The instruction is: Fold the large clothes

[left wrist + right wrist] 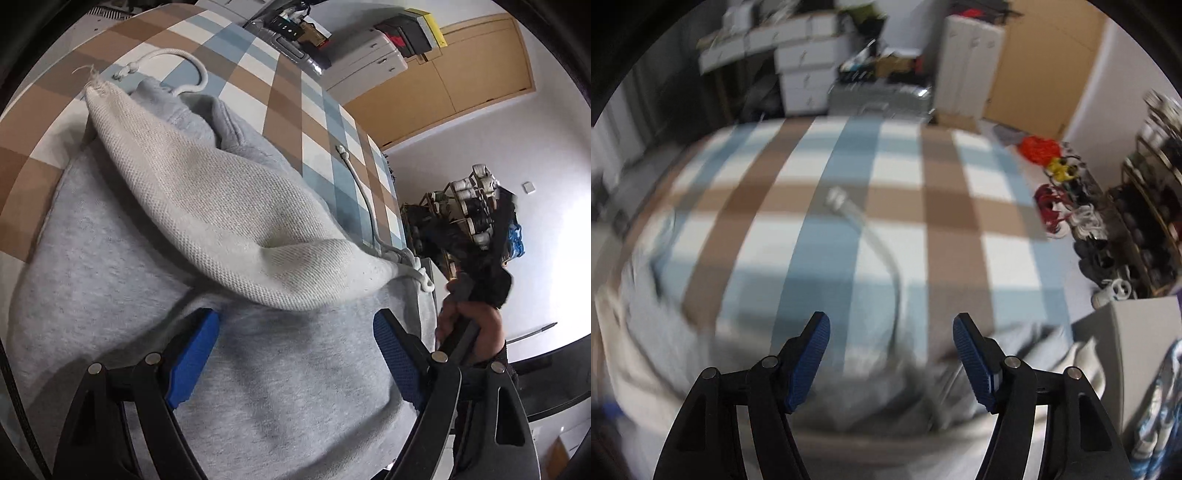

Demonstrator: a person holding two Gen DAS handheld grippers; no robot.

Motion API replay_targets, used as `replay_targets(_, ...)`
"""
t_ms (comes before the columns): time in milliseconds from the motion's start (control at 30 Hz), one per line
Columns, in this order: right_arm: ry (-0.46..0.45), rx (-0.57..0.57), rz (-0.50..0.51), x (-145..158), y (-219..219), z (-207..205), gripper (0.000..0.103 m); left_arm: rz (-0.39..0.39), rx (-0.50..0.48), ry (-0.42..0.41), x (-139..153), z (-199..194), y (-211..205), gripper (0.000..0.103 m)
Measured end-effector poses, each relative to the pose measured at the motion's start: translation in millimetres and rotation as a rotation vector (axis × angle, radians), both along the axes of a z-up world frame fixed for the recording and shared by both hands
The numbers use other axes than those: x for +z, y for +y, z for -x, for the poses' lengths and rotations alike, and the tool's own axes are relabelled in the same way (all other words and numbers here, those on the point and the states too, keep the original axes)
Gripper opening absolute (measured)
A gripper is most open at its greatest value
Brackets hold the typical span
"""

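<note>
While hoodie (258, 387) lies lengthwise, hood (221, 221) pointing away, left claw (295, 354) gaping, empty; right claw (891, 354) likewise.

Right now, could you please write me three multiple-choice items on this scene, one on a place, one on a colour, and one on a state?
1. Where does the cream hood lining lie?
A. On the grey hoodie
B. On the floor
C. Inside a drawer

2. What colour are the pads of the left gripper?
A. Red
B. Blue
C. Yellow

3. How do the jaws of the left gripper stand?
A. Shut on a drawstring
B. Shut on the hood
C. Open, with nothing pinched

Answers:
1. A, since the lining is turned out and rests across the grey hoodie, which is spread on the checked cover.
2. B, since both pads show bright blue against the black fingers.
3. C, since the pads stand wide apart above the grey cloth and clamp nothing.
</note>
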State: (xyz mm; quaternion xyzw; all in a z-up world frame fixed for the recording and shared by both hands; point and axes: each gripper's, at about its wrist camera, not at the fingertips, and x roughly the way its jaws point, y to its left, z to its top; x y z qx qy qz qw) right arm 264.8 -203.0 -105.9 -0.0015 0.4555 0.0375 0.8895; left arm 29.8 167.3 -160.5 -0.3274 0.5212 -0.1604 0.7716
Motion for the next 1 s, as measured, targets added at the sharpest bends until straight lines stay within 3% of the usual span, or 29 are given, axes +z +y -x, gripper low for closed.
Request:
replay_targets(67, -0.058, -0.004, -0.086, 18.7, -13.0, 6.6, 0.071, 0.027, 0.016, 0.010, 0.5, -0.1, 7.2, 0.082)
replay_targets(133, -0.065, 0.039, -0.165, 31.3, -17.7, 19.8, 0.082, 0.053, 0.053, 0.005, 5.2, 2.8, 17.5, 0.082)
replay_targets(200, -0.068, 0.116, -0.182, 39.1, -12.5, 41.6, 0.099, 0.086, 0.096, -0.021, 13.4, 9.2, 28.8, 0.082)
replay_targets(233, -0.067, 0.155, -0.174, 40.4, -7.3, 49.9, 0.103, 0.096, 0.111, -0.048, 18.4, 13.1, 33.5, 0.082)
replay_targets(367, 0.046, 0.348, -0.088, 28.3, 41.7, 84.1, 0.103, 0.137, 0.170, -0.087, 26.5, 22.9, 47.0, 0.082)
replay_targets(433, 0.098, 0.391, -0.043, 17.8, 68.7, 94.2, 0.103, 0.174, 0.184, -0.072, 24.2, 24.9, 51.6, 0.082)
replay_targets(533, 0.216, 0.420, -0.064, -2.5, 104.0, 97.6, 0.103, 0.175, 0.208, -0.068, 23.6, 27.6, 54.9, 0.082)
replay_targets(600, 0.264, 0.432, 0.000, -18.8, 129.3, 95.5, 0.103, 0.178, 0.216, -0.066, 22.7, 25.7, 55.4, 0.082)
replay_targets(767, 0.296, 0.419, 0.084, -42.3, 163.2, 76.4, 0.103, 0.207, 0.229, -0.071, 25.4, 25.7, 62.3, 0.082)
replay_targets(1000, 0.266, 0.309, 0.088, -42.6, 174.8, 30.0, 0.103, 0.234, 0.243, -0.039, 19.2, 20.6, 64.1, 0.082)
